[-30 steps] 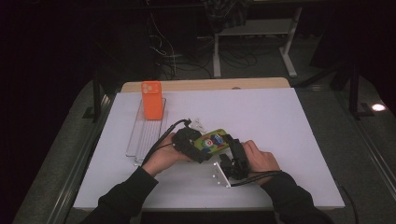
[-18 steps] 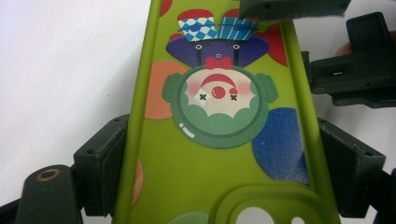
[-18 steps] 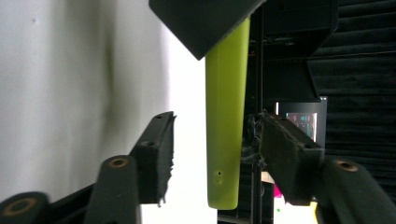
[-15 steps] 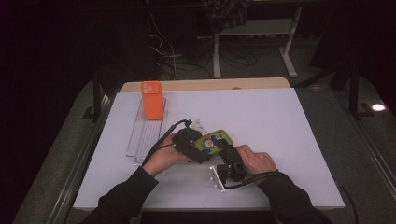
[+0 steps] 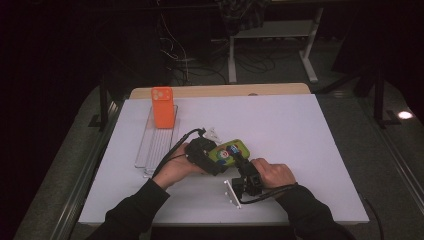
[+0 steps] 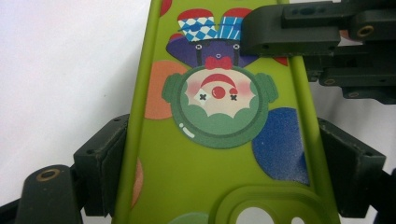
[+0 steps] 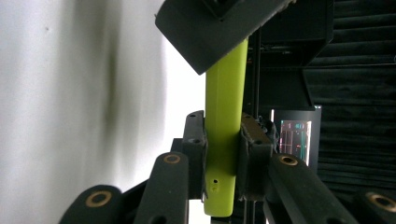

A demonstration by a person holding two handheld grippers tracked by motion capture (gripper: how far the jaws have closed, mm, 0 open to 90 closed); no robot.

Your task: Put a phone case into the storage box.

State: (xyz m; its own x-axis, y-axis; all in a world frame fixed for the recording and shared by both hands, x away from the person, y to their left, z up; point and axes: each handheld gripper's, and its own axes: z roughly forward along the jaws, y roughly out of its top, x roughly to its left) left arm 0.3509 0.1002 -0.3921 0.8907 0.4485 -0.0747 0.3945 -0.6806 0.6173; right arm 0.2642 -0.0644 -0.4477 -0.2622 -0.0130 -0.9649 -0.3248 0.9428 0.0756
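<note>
Both grippers grasp the green clown-print phone case (image 6: 219, 116): the left gripper (image 6: 219, 172) clenches its long edges, and the right gripper (image 7: 223, 154), jaws just closing, pinches its thin end.

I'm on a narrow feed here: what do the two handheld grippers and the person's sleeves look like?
Both grippers, left gripper and right gripper, are matte black, blocky, with flat rectangular fingers on link arms pinned by brass-coloured bushings. A black cable trails from the left one, another from the right. A white plate with small studs sits beside the right gripper. Sleeves are long and black.
</note>
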